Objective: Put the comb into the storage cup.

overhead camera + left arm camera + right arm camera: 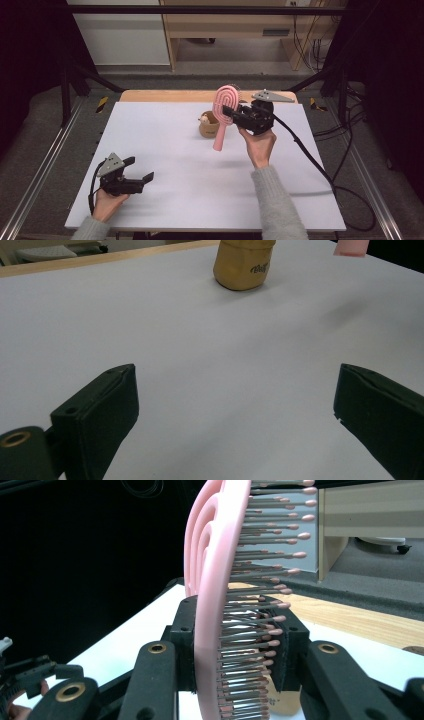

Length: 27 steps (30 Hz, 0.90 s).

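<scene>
A pink hairbrush [223,112] hangs upright above the table, head up and handle down. My right gripper [228,113] is shut on it just below the head. In the right gripper view the brush [212,605] stands edge-on between the jaws, bristles pointing right, with the right gripper [235,647] clamped on its back and bristles. Just left of and behind the handle stands a small tan pot [208,127] with something pale at its rim. My left gripper [139,169] rests low at the front left, open and holding nothing. Its view has the left gripper [235,405] with jaws wide apart, the tan pot [243,265] far ahead.
A white sheet [165,145] covers the table, with a wooden edge [170,95] at the back. Black frame posts and rails flank both sides. The right gripper's cable [310,155] trails off the right edge. The pink handle tip [350,247] hangs at the top right.
</scene>
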Each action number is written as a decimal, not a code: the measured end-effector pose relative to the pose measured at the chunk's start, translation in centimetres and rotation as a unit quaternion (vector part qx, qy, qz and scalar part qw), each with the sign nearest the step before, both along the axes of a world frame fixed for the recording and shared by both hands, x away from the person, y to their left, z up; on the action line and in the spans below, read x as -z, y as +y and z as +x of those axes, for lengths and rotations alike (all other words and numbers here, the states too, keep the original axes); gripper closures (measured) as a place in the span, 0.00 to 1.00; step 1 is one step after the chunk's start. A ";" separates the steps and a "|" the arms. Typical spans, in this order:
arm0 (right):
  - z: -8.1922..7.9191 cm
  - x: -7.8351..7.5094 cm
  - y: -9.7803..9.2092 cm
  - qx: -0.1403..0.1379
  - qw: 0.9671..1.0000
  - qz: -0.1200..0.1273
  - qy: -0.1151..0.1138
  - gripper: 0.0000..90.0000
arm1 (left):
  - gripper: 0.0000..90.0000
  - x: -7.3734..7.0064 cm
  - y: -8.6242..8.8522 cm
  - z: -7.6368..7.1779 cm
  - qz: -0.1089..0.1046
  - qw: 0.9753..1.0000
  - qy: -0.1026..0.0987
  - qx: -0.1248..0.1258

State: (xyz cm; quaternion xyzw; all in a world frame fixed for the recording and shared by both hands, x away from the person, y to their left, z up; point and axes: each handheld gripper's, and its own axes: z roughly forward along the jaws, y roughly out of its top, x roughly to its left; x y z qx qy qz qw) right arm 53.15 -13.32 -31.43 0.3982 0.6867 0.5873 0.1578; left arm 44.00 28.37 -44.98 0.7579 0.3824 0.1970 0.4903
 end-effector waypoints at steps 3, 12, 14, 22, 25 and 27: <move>0.2 -0.1 0.2 0.001 1.000 0.000 -0.002 0.70 | 0.05 0.3 0.1 0.1 0.005 1.000 0.003 -0.003; 0.9 -1.0 0.7 0.010 1.000 -0.002 -0.009 0.70 | 0.05 0.5 0.3 0.2 0.013 1.000 0.014 -0.006; 1.0 -1.2 0.7 0.013 1.000 -0.004 -0.011 0.70 | 0.05 0.5 0.3 0.2 0.013 1.000 0.015 -0.006; 1.8 -1.8 0.9 0.022 1.000 -0.008 -0.015 0.70 | 0.05 0.4 0.3 0.1 0.007 1.000 0.013 0.000; 2.0 -1.8 0.9 0.025 1.000 -0.008 -0.015 0.70 | 0.05 0.5 0.4 0.2 0.006 1.000 0.015 0.000; 2.2 -1.9 0.9 0.027 0.999 -0.010 -0.016 0.70 | 0.05 0.5 0.4 0.2 0.008 1.000 0.015 0.000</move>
